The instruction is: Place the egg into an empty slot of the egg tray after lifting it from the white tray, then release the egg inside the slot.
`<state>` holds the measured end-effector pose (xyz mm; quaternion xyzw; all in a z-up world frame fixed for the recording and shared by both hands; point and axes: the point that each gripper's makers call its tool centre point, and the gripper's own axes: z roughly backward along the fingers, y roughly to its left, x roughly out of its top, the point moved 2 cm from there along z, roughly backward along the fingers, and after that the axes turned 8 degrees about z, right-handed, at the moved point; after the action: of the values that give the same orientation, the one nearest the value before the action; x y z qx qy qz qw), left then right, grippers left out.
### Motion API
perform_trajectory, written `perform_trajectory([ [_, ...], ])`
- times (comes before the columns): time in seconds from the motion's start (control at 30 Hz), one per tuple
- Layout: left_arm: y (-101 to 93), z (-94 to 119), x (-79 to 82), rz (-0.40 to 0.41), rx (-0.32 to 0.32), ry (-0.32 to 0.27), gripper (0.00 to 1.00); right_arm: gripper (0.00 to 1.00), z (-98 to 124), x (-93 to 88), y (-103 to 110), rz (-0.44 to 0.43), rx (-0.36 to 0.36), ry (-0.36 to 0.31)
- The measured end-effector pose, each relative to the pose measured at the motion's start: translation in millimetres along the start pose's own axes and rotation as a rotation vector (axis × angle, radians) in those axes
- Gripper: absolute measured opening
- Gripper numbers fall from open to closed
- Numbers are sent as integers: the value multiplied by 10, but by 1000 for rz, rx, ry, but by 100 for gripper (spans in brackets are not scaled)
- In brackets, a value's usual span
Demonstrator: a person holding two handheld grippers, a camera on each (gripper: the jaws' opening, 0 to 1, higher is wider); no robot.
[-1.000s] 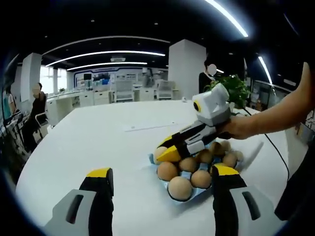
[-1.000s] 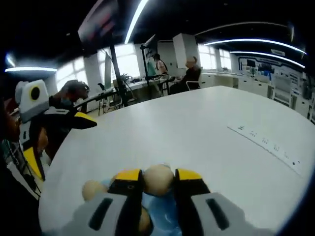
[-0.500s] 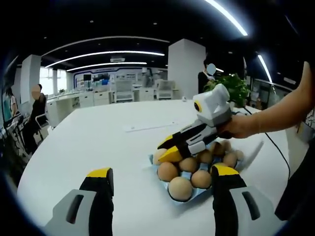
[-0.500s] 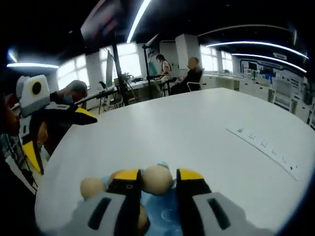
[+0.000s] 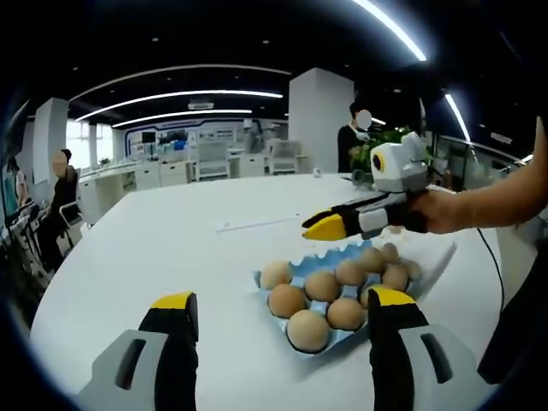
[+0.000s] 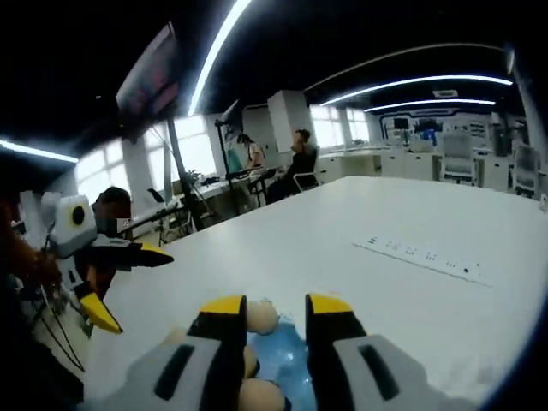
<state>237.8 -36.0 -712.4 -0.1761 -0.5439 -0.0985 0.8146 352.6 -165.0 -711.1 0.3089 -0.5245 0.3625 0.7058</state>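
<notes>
The right gripper (image 5: 330, 226) hangs above the big white round table (image 5: 171, 248) with nothing between its yellow tips, jaws a little apart. The left gripper (image 5: 278, 308) is wide open, near the table's edge. The blue egg tray (image 5: 428, 272) holds brown eggs (image 5: 306, 330). The egg looks let go, so the job seems done. The writing on the white paper strip (image 6: 424, 257) is too small to read.

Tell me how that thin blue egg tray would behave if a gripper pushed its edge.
The thin blue egg tray looks like light moulded plastic on a smooth white table, so it would probably slide. Its jagged rim looks flimsy and may flex. The brown eggs add weight and sit in cups, so they would likely wobble, not roll off.
</notes>
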Motion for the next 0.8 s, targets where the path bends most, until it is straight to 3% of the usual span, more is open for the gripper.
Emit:
perform_trajectory([
  [0.13, -27, -13, 15, -2, -8, -5, 82, 27, 580, -36, -461, -44, -226, -35],
  [0.2, -38, -17, 15, -3, -10, -6, 82, 26, 813, -90, -613, -45, -305, -38],
  [0.33, -70, -35, -3, -5, -18, -1, 82, 26, 1324, -266, -921, -83, -478, -29],
  [0.37, -75, -37, -7, -7, -17, 1, 82, 26, 1504, -339, -1036, -88, -554, -28],
  [0.43, -88, -39, 1, -6, -22, -4, 82, 26, 1669, -484, -1074, -98, -615, 22],
  [0.53, -97, -41, 7, -9, -25, -4, 82, 26, 1796, -679, -1127, -101, -662, 84],
  [0.8, -116, -15, 28, -13, -20, -3, 82, 24, 1678, -861, -1135, -72, -645, 154],
])
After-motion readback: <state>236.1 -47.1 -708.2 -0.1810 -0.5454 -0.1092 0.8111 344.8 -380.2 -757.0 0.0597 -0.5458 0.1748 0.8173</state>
